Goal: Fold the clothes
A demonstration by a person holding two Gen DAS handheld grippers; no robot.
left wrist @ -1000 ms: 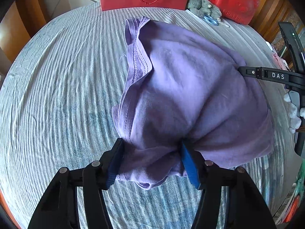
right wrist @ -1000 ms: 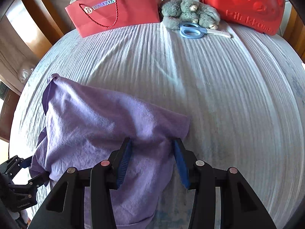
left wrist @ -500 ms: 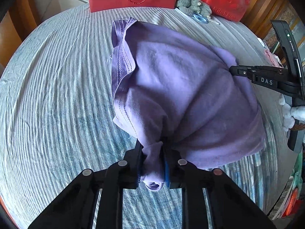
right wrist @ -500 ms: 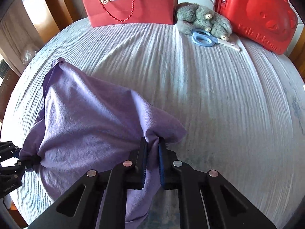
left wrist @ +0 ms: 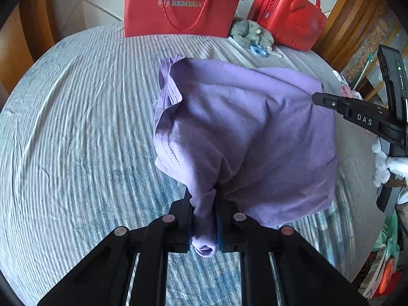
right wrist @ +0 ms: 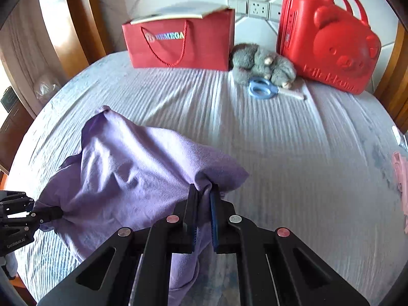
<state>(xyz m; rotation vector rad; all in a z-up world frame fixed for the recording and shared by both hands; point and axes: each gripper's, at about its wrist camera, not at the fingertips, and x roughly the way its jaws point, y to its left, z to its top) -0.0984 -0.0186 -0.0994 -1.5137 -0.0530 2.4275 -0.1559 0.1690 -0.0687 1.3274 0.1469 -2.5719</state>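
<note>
A purple garment (left wrist: 242,127) hangs bunched over the striped bed sheet (left wrist: 76,127), pulled up at two places. In the left wrist view my left gripper (left wrist: 205,196) pinches a gathered fold of it; its jaws are closing, and the cloth fills the gap between the blue pads. My right gripper (right wrist: 204,190) is shut on another fold of the garment (right wrist: 127,173), near its right edge. Each gripper shows in the other's view: the right one (left wrist: 321,99) at the cloth's far right, the left one (right wrist: 56,213) at its lower left corner.
At the back of the bed stand a red paper bag (right wrist: 178,43) and a red bear-faced case (right wrist: 329,40), with a grey plush toy (right wrist: 262,63) and blue scissors (right wrist: 262,89) between them. A pink cloth (right wrist: 400,173) lies at the right edge. Wooden bed frame surrounds the sheet.
Both grippers have gone from open around the cloth to pinched on it. Both have risen, lifting the garment off the sheet and tilting the views toward the back wall.
</note>
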